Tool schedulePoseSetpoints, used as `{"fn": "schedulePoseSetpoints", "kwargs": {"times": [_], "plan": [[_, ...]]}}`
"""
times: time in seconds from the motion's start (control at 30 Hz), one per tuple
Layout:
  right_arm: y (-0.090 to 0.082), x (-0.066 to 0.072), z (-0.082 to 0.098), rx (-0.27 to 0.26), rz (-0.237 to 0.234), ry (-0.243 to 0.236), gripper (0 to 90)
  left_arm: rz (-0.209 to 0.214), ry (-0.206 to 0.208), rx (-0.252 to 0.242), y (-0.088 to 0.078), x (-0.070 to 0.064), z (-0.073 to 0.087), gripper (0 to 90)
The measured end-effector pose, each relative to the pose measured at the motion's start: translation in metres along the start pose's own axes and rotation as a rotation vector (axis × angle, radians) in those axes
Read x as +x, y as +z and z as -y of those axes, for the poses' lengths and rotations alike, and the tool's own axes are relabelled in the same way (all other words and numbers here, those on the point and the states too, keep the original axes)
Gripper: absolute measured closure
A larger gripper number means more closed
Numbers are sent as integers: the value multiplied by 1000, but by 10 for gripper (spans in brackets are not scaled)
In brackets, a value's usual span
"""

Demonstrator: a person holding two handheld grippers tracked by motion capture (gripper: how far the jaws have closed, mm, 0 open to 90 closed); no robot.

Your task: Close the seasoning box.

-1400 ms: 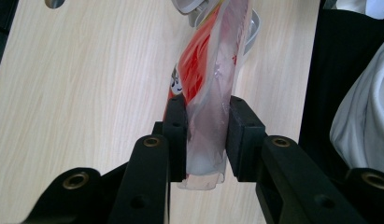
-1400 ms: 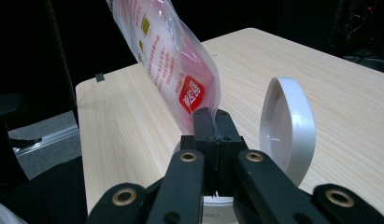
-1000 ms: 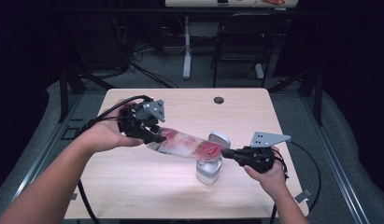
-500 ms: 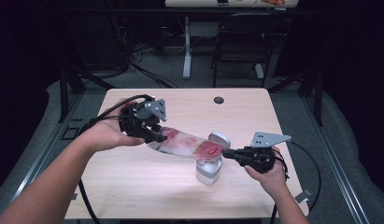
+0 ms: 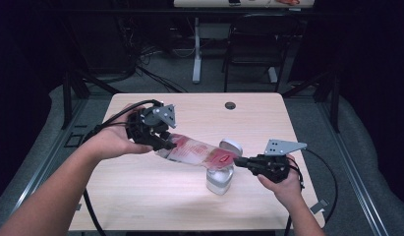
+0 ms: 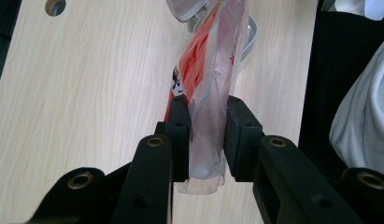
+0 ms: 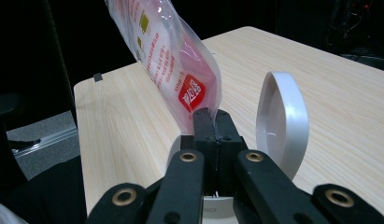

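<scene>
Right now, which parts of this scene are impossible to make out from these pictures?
- Jar contents: in the high view the pouch covers its mouth; in the right gripper view the right gripper hides it.
- Pouch print: too small in the high view, cut off at the top edge in the left gripper view.
- Whether anything is pouring: hidden by the pouch.

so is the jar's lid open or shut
Open: the jar has its white hinged lid flipped up on edge, with the red-printed pouch slanting down toward its mouth.

Red-printed clear pouch (image 5: pixel 197 151) held aslant, low end over open jar (image 5: pixel 219 178) w/ flip lid up.
</scene>
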State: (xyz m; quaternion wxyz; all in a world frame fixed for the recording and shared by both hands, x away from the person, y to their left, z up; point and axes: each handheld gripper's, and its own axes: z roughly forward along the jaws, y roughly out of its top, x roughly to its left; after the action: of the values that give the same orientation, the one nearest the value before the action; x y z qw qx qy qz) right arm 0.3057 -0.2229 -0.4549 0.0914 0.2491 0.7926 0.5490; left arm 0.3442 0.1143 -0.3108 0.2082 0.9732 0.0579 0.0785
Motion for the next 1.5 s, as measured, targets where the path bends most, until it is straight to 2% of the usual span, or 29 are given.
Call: {"fn": "schedulePoseSetpoints", "kwargs": {"times": [0.57, 1.17, 1.5], "plan": [[-7, 0, -2, -10, 17, -7, 900, -3, -1, -30, 1, -1, -5, 751], [-15, -1, 4, -6, 29, -2, 900, 0, 32, -17, 3, -2, -19, 751], [-17, -2, 7, -10, 34, 5, 900, 8, 27, -28, 4, -3, -22, 751]]}}
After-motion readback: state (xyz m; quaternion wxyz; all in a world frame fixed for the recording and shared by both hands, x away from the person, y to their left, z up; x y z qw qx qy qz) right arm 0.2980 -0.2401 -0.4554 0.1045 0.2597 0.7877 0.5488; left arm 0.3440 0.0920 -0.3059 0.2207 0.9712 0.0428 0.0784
